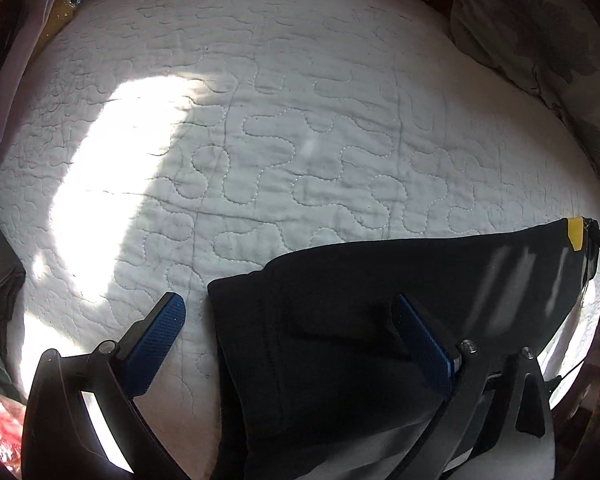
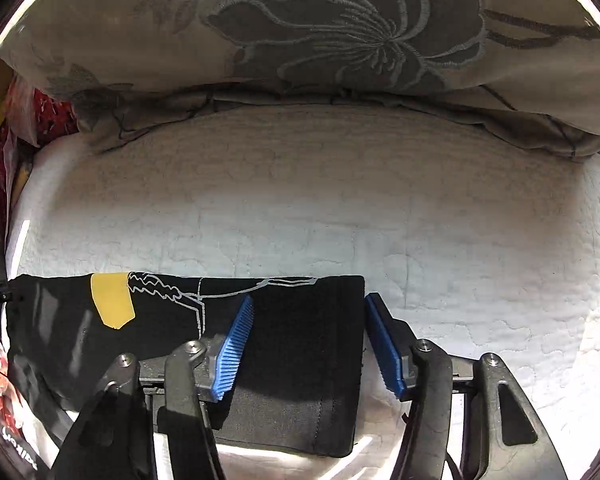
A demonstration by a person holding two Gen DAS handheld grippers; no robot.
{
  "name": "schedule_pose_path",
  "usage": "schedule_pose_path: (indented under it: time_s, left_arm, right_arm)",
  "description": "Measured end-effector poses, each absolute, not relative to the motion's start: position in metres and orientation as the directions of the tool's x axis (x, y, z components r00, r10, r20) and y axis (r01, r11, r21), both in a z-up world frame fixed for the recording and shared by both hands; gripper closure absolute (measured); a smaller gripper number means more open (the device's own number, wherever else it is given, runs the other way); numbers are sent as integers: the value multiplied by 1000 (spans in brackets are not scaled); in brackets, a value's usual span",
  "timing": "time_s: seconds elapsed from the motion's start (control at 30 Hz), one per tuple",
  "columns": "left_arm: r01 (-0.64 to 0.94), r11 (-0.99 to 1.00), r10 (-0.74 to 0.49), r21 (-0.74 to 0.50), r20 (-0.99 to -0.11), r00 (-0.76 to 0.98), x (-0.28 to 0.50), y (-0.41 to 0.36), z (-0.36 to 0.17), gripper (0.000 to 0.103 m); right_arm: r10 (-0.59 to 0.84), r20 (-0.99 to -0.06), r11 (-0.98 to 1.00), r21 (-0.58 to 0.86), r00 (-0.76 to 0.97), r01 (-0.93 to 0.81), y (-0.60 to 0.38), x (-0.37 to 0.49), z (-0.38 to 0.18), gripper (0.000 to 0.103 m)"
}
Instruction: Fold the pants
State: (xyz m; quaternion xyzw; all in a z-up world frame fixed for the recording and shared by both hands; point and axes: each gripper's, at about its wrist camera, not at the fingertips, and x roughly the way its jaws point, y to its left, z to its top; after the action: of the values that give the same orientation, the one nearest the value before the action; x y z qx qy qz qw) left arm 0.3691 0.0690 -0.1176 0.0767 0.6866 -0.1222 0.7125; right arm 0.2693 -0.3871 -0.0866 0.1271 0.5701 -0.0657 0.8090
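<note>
pants [image 1: 340,320]: black, folded, flat on white quilted bed [image 1: 284,120], at 6 o'clock in both views | left hand-held gripper [image 1: 292,320]: spread, straddling pants' left edge | right hand-held gripper [image 2: 308,328]: spread, straddling pants' right edge | floral pillow [image 2: 300,28]: 12 o'clock, right view

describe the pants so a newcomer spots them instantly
Start at the white quilted bedspread below the floral pillow. The pants lie folded on its near edge, between both open tools. They are the only black item, with a yellow patch and thin white line print.
</note>
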Motion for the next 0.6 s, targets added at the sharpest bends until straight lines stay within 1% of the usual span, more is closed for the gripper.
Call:
schedule_pose_path:
  time_s: [0.03,0.07,0.1,0.13,0.23,0.3,0.33,0.37,0.4,0.43,0.47,0.5,0.53,0.57,0.6]
  left_arm:
    - [294,954,-65,-53,-997,30,368,66,-118,0]
    - [309,950,-63,-51,-998,28,368,63,-118,0]
    - [323,945,-59,-50,-998,20,371,59,-119,0]
    - [334,941,-51,-45,-999,9,373,57,-123,0]
    - [346,938,-20,-25,-1000,-17,380,50,-131,0]
    - [342,939,-28,-36,-999,-28,385,49,-132,7]
    - [337,940,-46,-58,-998,-43,389,49,-130,15]
    - [334,940,-53,-69,-997,-55,392,50,-124,26]
    - [340,939,-38,-52,-998,-48,393,51,-122,31]
    - [356,934,-17,-30,-999,-39,391,51,-119,44]
    - [374,927,2,-11,-999,-35,391,53,-113,54]
    - [388,921,18,4,-999,-32,386,51,-105,58]
    - [398,917,32,21,-999,-22,383,52,-101,70]
    - [403,914,46,39,-999,-9,380,54,-97,75]
    - [406,913,49,46,-999,3,375,56,-91,75]
  right_arm:
    - [39,-941,962,127,336,244,-385,269,-85,57]
    - [46,-942,963,131,333,237,-383,268,-85,68]
    - [51,-943,962,135,329,238,-382,267,-84,76]
    - [58,-944,959,143,326,245,-382,267,-83,86]
    - [84,-937,946,182,340,267,-389,259,-84,86]
    - [90,-932,942,194,351,274,-389,255,-85,86]
    - [91,-931,941,197,355,276,-389,253,-86,86]
    - [91,-930,940,199,357,277,-390,254,-86,86]
    - [91,-929,940,199,358,277,-394,257,-86,86]
    - [90,-928,940,199,362,276,-395,252,-86,86]
    - [88,-928,941,197,363,277,-394,251,-86,86]
    - [83,-928,941,193,363,278,-392,251,-86,86]
    - [77,-928,942,188,363,279,-392,253,-84,86]
    - [68,-929,944,178,365,277,-391,254,-84,86]
    - [59,-929,947,167,365,274,-387,254,-83,87]
